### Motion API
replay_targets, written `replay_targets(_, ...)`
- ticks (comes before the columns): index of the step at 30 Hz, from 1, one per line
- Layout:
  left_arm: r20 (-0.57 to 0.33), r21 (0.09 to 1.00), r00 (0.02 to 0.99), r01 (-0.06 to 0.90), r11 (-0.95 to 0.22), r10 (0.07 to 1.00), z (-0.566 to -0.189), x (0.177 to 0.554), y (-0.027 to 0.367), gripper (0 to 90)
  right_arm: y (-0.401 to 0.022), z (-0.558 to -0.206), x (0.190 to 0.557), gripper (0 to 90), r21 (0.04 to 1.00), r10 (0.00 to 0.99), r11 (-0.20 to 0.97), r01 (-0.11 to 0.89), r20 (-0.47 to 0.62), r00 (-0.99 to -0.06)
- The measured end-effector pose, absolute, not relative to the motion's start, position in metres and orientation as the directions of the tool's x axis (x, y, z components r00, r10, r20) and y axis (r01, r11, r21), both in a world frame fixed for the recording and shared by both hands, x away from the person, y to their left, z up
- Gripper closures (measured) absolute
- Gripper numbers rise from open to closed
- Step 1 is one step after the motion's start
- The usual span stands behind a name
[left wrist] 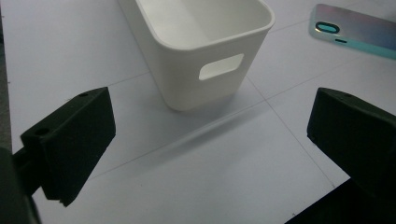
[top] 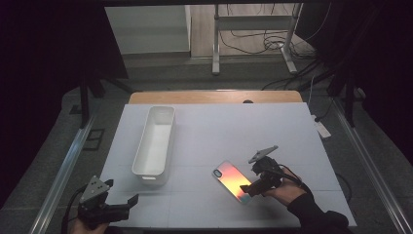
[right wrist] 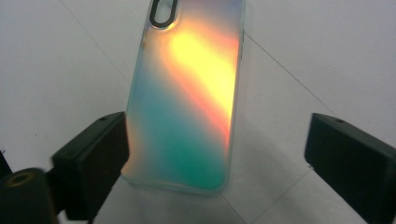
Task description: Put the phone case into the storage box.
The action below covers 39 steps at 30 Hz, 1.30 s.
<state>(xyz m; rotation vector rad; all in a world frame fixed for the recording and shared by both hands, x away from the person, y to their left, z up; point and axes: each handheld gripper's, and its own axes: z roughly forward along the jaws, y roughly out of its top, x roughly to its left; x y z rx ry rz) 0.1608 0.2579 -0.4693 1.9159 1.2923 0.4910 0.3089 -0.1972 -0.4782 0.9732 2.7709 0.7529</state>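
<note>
An iridescent phone case lies flat on the white table cover, camera hole toward the bin. In the right gripper view the phone case glows orange and teal. My right gripper stands open at the case's near end. Seen from the right gripper itself, the left jaw sits at the case's edge and the right jaw stands well clear. My left gripper is open at the table's front left, nothing between its jaws. It faces the bin and the phone case.
A long white bin with a handle slot stands left of centre, and its near end wall shows in the left gripper view. Beyond the table are a metal frame and cables on the floor.
</note>
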Motion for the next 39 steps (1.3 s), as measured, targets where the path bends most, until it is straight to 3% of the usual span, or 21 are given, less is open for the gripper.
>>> replay_targets(2, -0.094, 0.764, 0.415, 0.613, -0.202, 0.905, -0.469, 0.161, 0.258, 1.7, -0.193, -0.479, 0.308, 0.0, 0.499, 0.626, 0.655, 0.568, 0.062, -0.777)
replay_targets(39, -0.092, 0.762, 0.417, 0.614, -0.205, 0.904, -0.469, 0.161, 0.257, 1.8, -0.157, -0.493, 0.307, 0.0, 0.449, 0.623, 0.696, 0.560, 0.009, -0.782)
